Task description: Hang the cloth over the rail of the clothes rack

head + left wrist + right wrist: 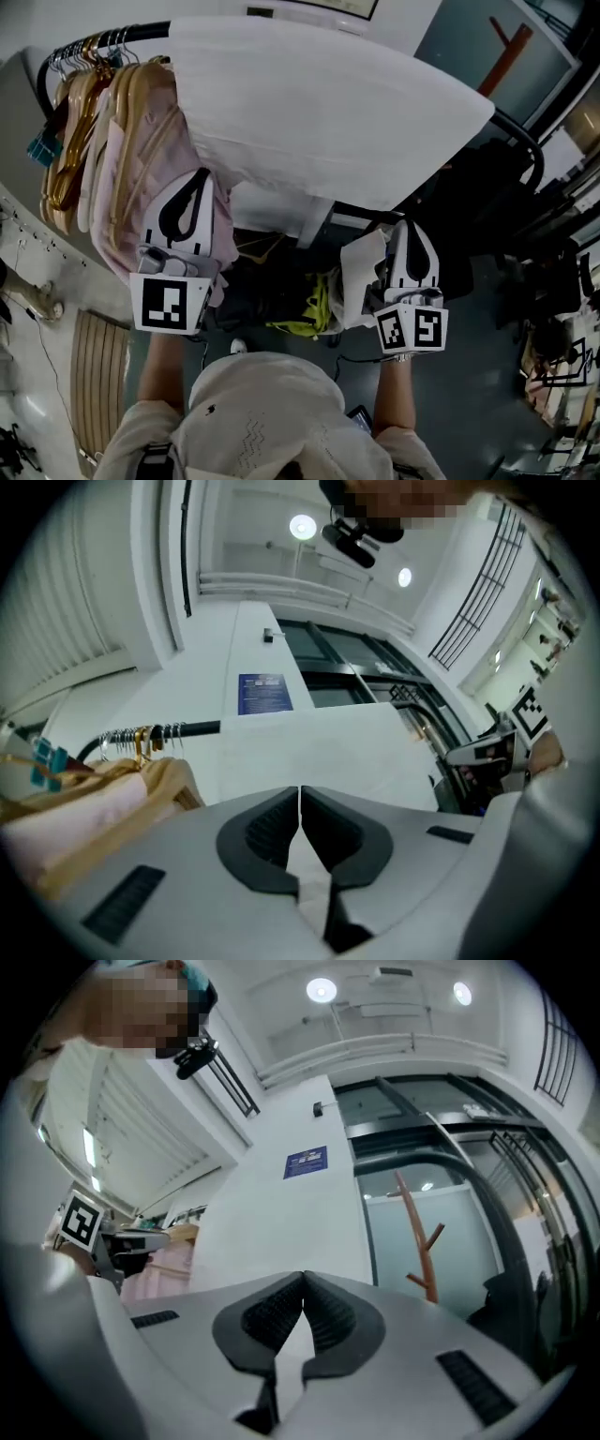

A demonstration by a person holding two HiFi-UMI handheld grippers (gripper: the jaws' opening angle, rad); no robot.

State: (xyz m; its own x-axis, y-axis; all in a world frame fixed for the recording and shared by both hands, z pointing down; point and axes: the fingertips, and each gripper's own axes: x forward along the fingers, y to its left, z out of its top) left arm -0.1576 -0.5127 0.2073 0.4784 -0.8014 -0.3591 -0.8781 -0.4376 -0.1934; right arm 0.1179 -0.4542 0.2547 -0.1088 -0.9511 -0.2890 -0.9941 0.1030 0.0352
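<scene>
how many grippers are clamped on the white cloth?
2. The left gripper pinches the white cloth on the side near the hangers; the right gripper pinches it on the other side.

Round ceiling lights [302,526] shine above a white wall [248,639].

No wording can be read anywhere. A blue notice [264,693] on the white wall carries lines of print, seen also from the right gripper view [306,1162], but they are too small to make out. The cubes on the left gripper [200,174] and right gripper [410,225] bear square black-and-white code markers: patterns only, no letters or digits.
</scene>
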